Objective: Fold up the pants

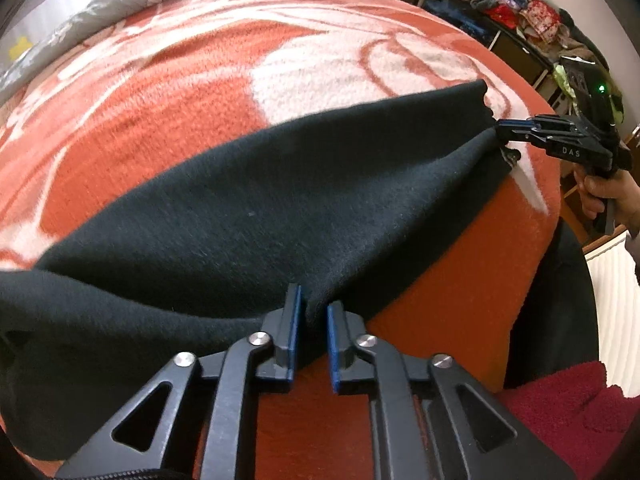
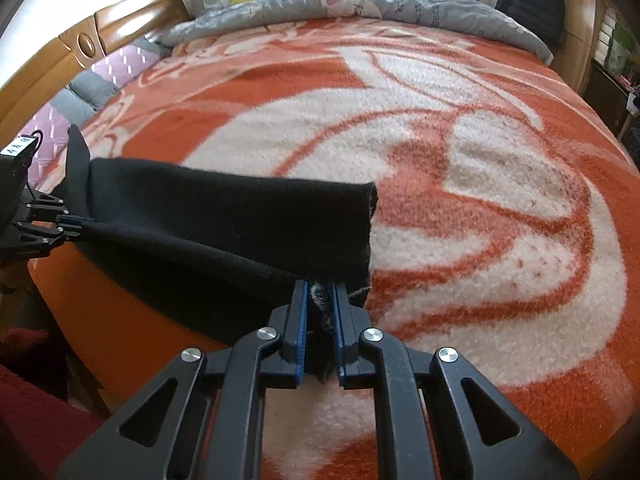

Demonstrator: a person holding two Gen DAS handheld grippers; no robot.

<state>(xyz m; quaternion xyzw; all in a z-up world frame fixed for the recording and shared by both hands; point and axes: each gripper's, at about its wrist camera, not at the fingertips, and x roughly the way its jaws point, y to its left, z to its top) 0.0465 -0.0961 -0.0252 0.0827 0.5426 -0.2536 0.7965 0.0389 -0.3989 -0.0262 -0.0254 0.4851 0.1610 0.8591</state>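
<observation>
Over the blanket, both tools pinch the pants, nearly closed.

orange-white blanket wide open beyond the black pants, free passage across the bed's middle, grey quilt heaped at far edge, wooden headboard one side (cluttered shelf off-bed)
</observation>
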